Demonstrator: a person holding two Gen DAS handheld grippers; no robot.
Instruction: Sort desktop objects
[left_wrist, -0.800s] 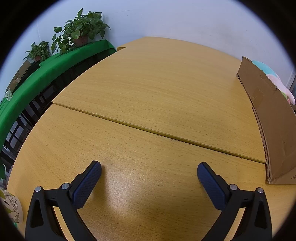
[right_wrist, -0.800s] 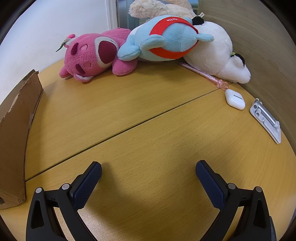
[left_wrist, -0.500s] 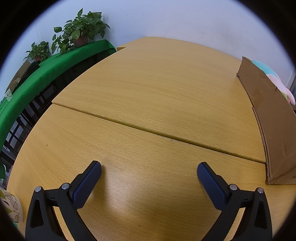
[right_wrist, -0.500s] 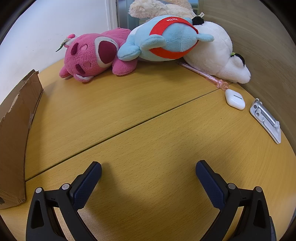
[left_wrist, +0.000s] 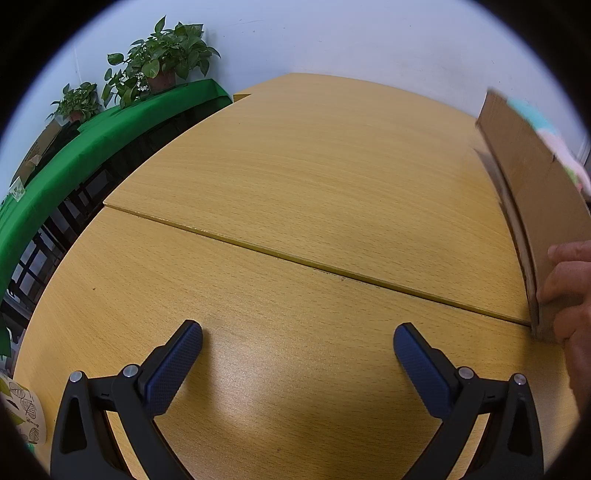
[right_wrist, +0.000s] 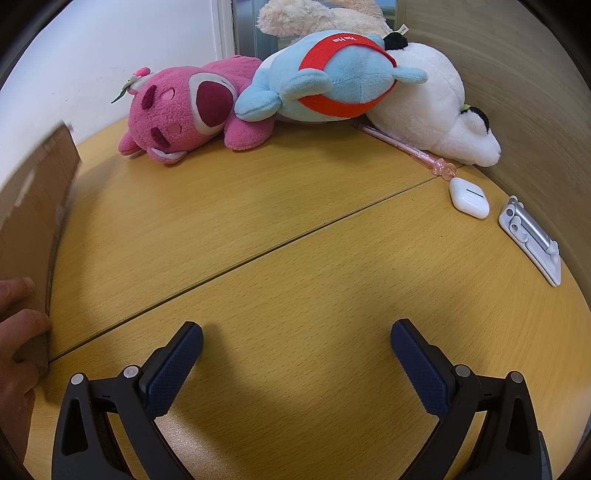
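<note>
A brown cardboard box (left_wrist: 532, 192) (right_wrist: 27, 225) stands between my two grippers, blurred, with a person's hand (left_wrist: 570, 295) (right_wrist: 16, 332) gripping its near corner. In the right wrist view a pink plush (right_wrist: 184, 110), a blue plush with a red band (right_wrist: 332, 79) and a white plush (right_wrist: 436, 110) lie at the back. A pink pen (right_wrist: 406, 149), a white earbud case (right_wrist: 468, 197) and a silver clip-like stand (right_wrist: 530, 240) lie at the right. My left gripper (left_wrist: 297, 345) and right gripper (right_wrist: 297, 343) both stand open over bare table, nothing between the fingers.
Two wooden tabletops (left_wrist: 295, 184) meet at a seam. A green-covered shelf (left_wrist: 74, 147) with potted plants (left_wrist: 162, 62) runs along the left. A wood-look wall panel (right_wrist: 517, 92) closes the right side. A printed paper cup (left_wrist: 26, 417) shows at the lower left.
A person's hand has come in and taken hold of the cardboard box's near corner; the box now looks blurred and slightly shifted. Both grippers stay where they were, open.
</note>
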